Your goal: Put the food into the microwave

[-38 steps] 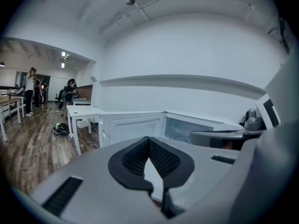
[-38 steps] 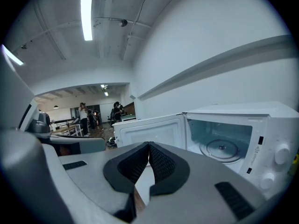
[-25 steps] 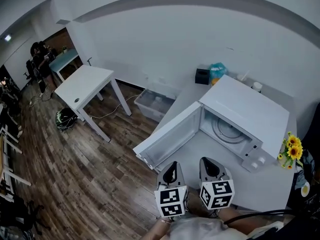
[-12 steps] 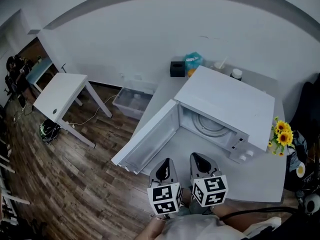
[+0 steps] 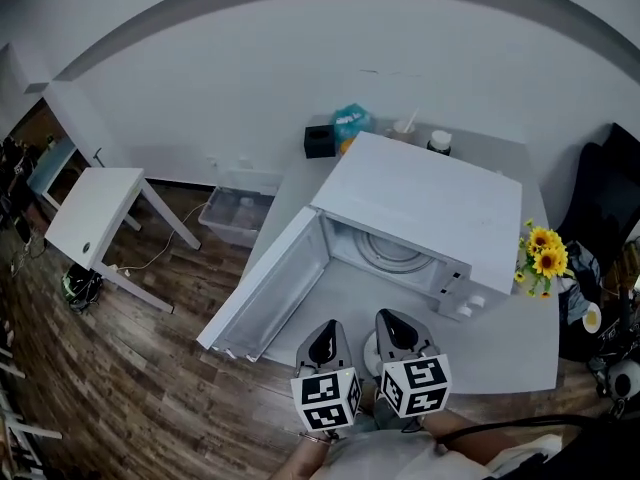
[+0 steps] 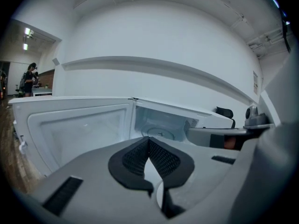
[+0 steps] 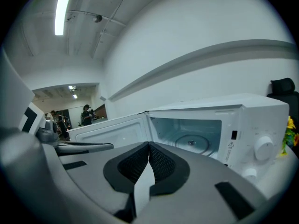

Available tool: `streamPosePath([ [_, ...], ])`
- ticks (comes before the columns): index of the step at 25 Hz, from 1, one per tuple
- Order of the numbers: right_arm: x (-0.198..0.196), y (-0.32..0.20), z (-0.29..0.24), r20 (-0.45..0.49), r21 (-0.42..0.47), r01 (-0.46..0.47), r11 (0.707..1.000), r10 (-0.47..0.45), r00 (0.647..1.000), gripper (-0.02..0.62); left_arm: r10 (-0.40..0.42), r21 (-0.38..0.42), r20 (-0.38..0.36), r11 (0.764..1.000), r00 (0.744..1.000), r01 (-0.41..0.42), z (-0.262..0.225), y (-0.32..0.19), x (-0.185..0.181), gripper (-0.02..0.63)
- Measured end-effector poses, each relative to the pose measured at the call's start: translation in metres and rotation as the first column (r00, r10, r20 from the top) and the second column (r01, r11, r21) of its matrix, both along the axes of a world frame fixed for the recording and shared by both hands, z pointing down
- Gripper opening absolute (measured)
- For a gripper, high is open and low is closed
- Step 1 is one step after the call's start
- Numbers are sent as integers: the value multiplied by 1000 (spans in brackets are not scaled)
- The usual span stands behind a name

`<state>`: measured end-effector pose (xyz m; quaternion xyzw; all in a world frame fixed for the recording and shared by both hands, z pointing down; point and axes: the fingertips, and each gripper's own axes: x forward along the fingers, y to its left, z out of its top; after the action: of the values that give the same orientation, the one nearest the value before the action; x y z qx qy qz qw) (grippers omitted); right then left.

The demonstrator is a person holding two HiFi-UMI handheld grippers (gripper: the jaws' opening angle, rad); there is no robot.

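While its door (image 5: 268, 286) hangs wide open to the left, the white box-shaped microwave (image 5: 430, 208) sits on the white tabletop (image 5: 500, 353), round glass turntable (image 5: 392, 256) showing inside. At the near edge, left tool (image 5: 328, 330) and right tool (image 5: 393, 320) sit side by side, aimed at the cavity, each with jaws pressed together on nothing. Yellow sunflowers (image 5: 541, 251) stand right of the microwave.

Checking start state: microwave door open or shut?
Open: the door stands wide, left of the microwave, and the bare turntable inside is in view.
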<state>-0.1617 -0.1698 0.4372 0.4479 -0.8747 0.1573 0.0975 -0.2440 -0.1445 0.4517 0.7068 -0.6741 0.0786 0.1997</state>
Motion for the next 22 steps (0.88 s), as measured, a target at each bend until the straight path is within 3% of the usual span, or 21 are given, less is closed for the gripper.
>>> streamPosePath([
  [9,27,-5,19,6,-59,-59,997,59,998,21,82,-56,-46,995,996,-84,19,-10,30,-2],
  [12,36,-6,29,12,-85,-76,993,77,997,43,96,-82,-60,992,994,-101,30,-10,36,56],
  [22,80,7,92,-65,-218,-159,963,149,987,60,89,-206,-89,973,992,-106,88,0,45,63],
])
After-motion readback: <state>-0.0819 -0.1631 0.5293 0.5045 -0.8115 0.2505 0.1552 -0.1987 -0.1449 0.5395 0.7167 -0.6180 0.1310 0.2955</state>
